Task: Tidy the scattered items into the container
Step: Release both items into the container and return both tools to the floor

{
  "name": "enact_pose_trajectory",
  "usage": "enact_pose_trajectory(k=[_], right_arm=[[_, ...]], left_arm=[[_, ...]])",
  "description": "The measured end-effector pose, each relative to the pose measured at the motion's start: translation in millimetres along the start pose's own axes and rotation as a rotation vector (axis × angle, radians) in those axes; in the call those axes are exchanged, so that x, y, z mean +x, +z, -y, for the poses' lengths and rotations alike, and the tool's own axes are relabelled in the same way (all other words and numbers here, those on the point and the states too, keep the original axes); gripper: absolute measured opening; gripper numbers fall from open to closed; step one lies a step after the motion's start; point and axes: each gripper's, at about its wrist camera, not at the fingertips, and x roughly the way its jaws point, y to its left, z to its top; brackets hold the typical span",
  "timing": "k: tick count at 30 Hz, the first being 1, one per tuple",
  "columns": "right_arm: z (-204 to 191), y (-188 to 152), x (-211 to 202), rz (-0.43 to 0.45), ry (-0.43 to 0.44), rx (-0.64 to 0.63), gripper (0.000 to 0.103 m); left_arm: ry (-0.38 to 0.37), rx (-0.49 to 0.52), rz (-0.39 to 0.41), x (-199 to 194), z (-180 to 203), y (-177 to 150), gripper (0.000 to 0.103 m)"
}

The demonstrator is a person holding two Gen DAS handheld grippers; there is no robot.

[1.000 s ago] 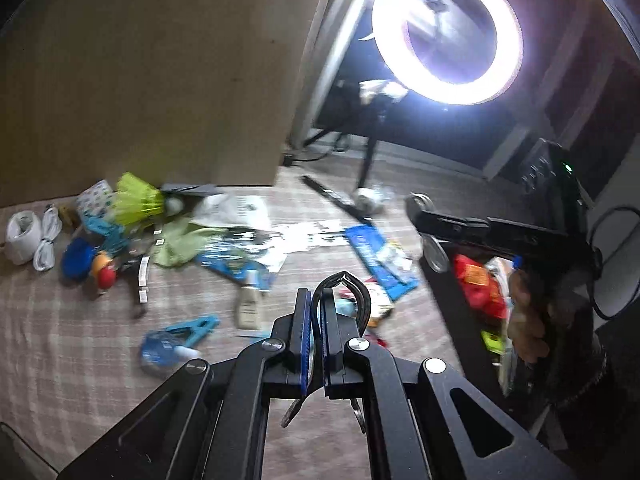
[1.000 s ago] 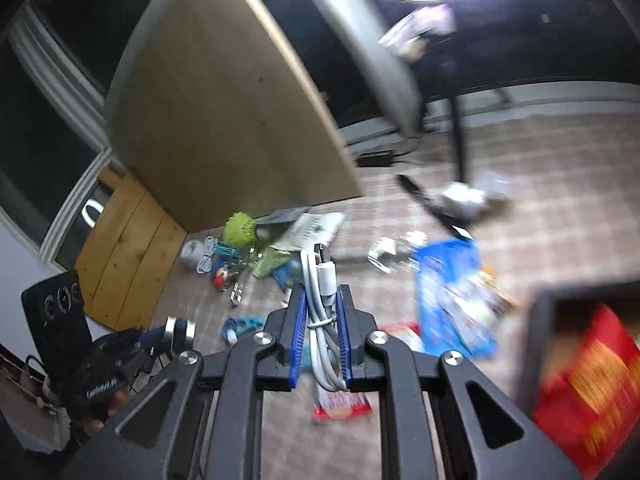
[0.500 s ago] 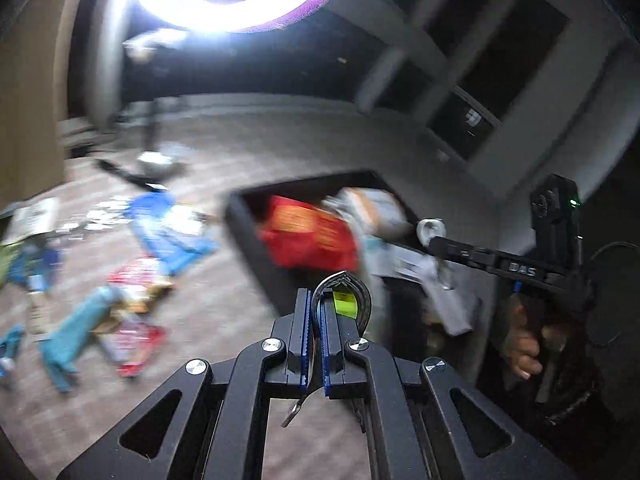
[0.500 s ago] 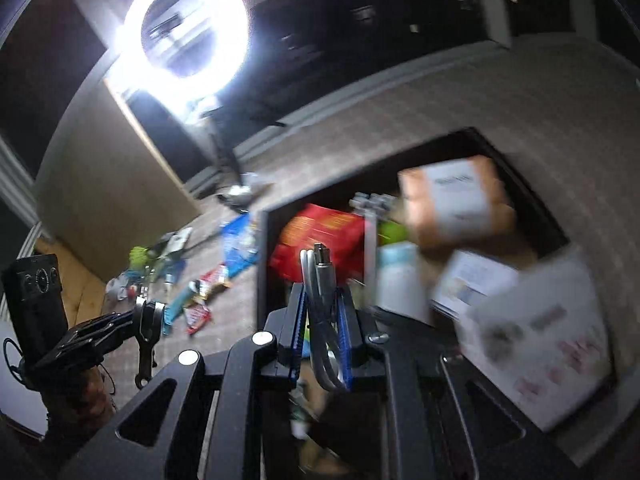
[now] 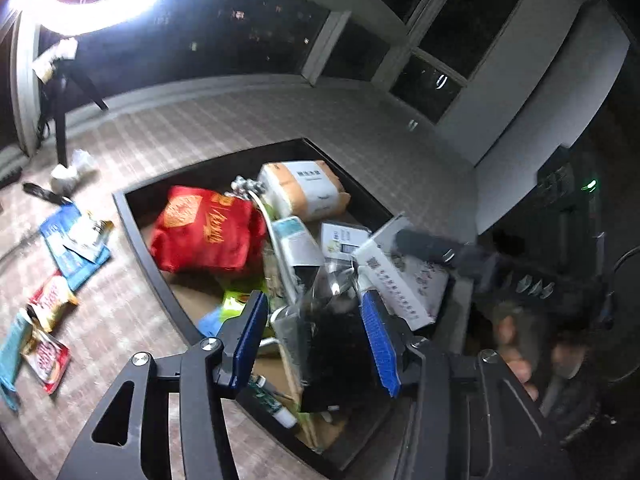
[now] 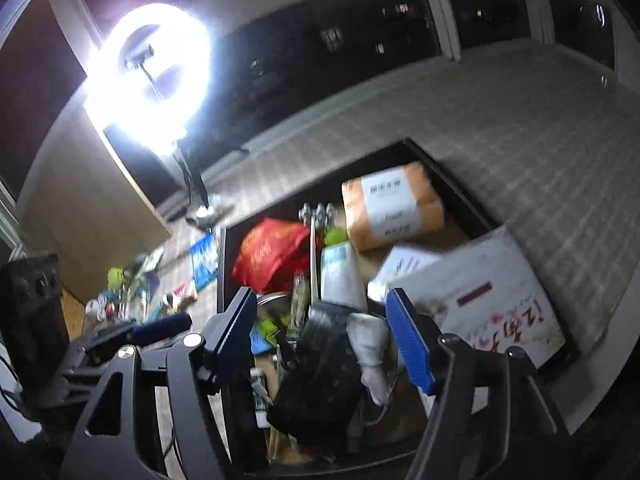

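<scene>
Checked beige-brown cloth surface; black rectangular container at centre; blue flat packet at 9 o'clock; red-gold snack sachets at 8.

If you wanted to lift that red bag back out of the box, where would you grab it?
Probably by its upper crumpled edge, coming from above. The red bag lies slumped on the pile in the container, its top side free, while a metal rod and a white bottle crowd its right. Soft folds there should pinch easily between open fingers.
</scene>
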Motion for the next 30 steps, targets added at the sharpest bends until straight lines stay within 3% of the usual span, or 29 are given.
enact_pose_trajectory(k=[7, 13, 17, 22, 30], right_arm=[[-23, 2, 15, -0.020, 0.033, -0.077, 0.066], [-63, 2, 35, -0.024, 0.122, -0.189, 0.066], [-101, 0, 59, -0.094, 0.172, -0.273, 0.067], [-154, -8, 96, -0.184, 0.233, -0.402, 0.066], [-224, -43, 166, -0.351, 0.307, -0.593, 0.064]], left_arm=[[0.066, -0.021, 0.023, -16, -25, -9, 0.046], [0.181, -0.079, 0.063, -48, -77, -33, 0.046], [0.286, -0.133, 0.054, -73, -129, -54, 0.046], [0.356, -0.181, 0.026, -104, -186, -76, 0.045], [0.407, -0.065, -0.044, -99, -222, -67, 0.045]])
